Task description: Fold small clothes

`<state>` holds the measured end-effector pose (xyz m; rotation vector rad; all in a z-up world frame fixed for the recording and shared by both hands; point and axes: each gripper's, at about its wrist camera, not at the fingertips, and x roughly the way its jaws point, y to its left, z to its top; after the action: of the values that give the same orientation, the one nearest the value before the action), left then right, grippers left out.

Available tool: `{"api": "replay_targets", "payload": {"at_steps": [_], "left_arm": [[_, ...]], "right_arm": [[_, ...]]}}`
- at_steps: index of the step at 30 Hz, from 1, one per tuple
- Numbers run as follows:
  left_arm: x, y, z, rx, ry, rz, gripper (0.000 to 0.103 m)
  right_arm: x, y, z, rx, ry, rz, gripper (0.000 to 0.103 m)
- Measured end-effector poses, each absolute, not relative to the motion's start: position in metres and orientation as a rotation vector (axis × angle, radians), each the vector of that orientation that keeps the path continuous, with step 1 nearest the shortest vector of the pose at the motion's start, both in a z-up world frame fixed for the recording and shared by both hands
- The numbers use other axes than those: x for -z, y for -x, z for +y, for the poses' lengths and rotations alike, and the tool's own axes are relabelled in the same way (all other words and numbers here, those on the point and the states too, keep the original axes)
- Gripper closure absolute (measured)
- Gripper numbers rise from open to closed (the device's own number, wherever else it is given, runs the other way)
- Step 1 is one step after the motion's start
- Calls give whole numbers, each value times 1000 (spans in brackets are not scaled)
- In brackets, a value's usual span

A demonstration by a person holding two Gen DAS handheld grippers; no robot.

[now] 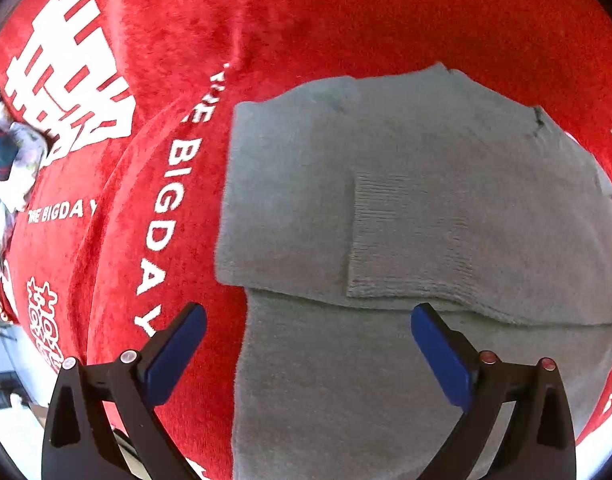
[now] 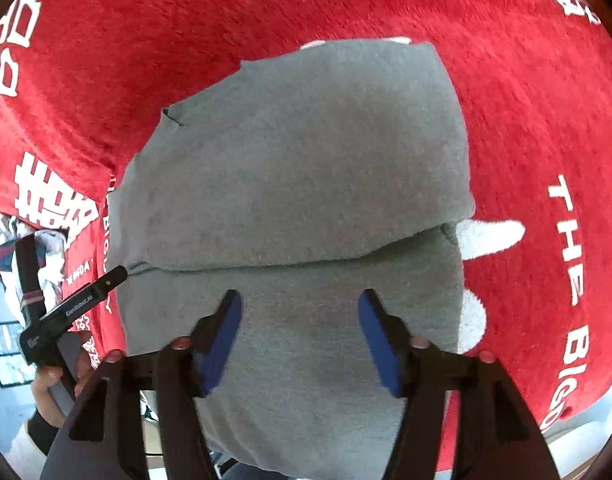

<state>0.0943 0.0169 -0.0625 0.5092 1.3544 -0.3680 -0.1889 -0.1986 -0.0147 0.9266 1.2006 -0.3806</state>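
The grey knitted garment (image 1: 406, 208) lay folded on the red plush cloth (image 1: 306, 12) that covered the surface, soft and fuzzy, its upper layer doubled over the lower one with a straight fold edge running across. A ribbed cuff panel (image 1: 406, 240) sat flat on that upper layer, its fine vertical ridges plain against the smoother knit around it.

Above the garment's lower layer, the left gripper (image 1: 308, 322) pointed steeply down, its blue-padded fingers (image 1: 177, 354) spread wide with nothing between them but the grey knit below.

From the right wrist view, the right gripper (image 2: 299, 312) hovered over the same garment (image 2: 297, 168), just short of the fold edge. Its blue fingers (image 2: 221, 340) stood parted too, less wide, pinching nothing.

Left of the garment, the cloth's velvety pile carried bold white block characters (image 1: 69, 80) and white lettering. Further left of the garment, at the cloth's edge, a crumpled pale patterned heap of fabric (image 1: 13, 168) lay bunched. In the right wrist view, the left gripper's black body (image 2: 65, 312) showed beside the garment's left edge, held in a hand (image 2: 49, 392).
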Motion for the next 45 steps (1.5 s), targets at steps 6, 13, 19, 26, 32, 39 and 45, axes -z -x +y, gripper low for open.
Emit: {"api": "replay_targets", "payload": {"at_steps": [6, 13, 19, 26, 32, 39, 45], "left_arm": [[53, -88, 18, 397, -487, 1333, 1], [25, -46, 22, 398, -417, 1330, 1], [13, 0, 18, 371, -435, 1340, 1], [24, 22, 45, 396, -448, 1378, 1], [34, 39, 83, 399, -457, 1402, 1], [38, 55, 126, 415, -467, 1410, 1], [45, 74, 158, 460, -469, 1428, 1]], "right_arm": [[9, 197, -208, 347, -921, 1197, 20], [7, 208, -213, 279, -915, 1209, 15], [14, 219, -208, 223, -967, 1204, 12], [24, 233, -181, 182, -1005, 1199, 12], [33, 256, -155, 262, -1018, 1222, 12], [33, 275, -126, 296, -1044, 1225, 12], [39, 290, -101, 242, -1054, 1226, 12]]}}
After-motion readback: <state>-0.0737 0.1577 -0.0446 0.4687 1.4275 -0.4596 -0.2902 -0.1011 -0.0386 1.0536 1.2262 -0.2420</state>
